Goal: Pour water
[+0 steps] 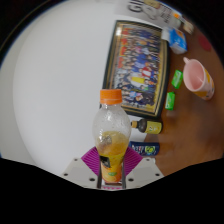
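A clear plastic bottle [112, 135] with an orange cap and orange liquid in its lower part stands upright between my fingers. My gripper [112, 166] is shut on the bottle's lower body, and the magenta pads [95, 160] press on both sides of it. Beyond the fingers, far to the right on the brown table, sits a pink cup [197, 77] with its opening turned sideways.
A large colourful picture board [135, 65] with a dark frame lies on the brown table [190, 125] ahead. A small dark bottle with a yellow cap [145, 127] and a blue packet [145, 148] lie just right of my bottle. A green item [170, 101] sits near the cup.
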`<state>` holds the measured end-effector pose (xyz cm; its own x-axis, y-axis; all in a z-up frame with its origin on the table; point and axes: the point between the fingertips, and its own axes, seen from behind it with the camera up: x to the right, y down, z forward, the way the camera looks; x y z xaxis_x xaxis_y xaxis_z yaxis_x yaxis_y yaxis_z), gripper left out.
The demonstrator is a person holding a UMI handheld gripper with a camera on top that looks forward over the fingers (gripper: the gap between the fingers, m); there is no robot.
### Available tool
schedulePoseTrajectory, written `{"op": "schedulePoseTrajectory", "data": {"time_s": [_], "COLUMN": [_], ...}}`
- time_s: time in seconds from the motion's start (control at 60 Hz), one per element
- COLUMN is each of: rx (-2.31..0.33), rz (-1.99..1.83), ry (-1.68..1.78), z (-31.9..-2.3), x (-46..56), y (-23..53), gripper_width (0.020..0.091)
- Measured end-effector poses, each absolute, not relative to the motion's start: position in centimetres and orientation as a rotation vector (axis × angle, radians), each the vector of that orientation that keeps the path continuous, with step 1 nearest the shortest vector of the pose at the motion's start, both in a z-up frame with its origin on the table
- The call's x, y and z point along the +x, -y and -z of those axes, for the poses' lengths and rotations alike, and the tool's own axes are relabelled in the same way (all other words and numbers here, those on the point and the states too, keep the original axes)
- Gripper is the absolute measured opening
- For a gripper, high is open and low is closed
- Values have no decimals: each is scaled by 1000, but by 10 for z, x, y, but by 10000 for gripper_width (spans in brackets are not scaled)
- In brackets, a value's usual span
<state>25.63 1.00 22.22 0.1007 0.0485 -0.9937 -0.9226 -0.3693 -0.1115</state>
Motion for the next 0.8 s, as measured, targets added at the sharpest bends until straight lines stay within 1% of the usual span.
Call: {"op": "schedulePoseTrajectory", "data": {"time_s": [0.05,0.267,0.333,0.4,0.517,0.617,0.7,0.8], "rx": [-1458,-1157,-1062,-1022,-1095,-1196,-1377,-1587], "rz": [-1485,-1815,-1893,-1936,-1920,-1880,-1753,-1493], "ry": [-1001,-1408,-1480,-1526,-1541,-1483,-1329,-1032], "z": [-206,-160,-148,-137,-122,-125,-130,-150], "x": [275,343,355,361,359,355,351,362], "y": [-24,-55,-63,-65,-64,-59,-53,-48], "gripper_width": [267,266,267,267,267,269,269,267]}}
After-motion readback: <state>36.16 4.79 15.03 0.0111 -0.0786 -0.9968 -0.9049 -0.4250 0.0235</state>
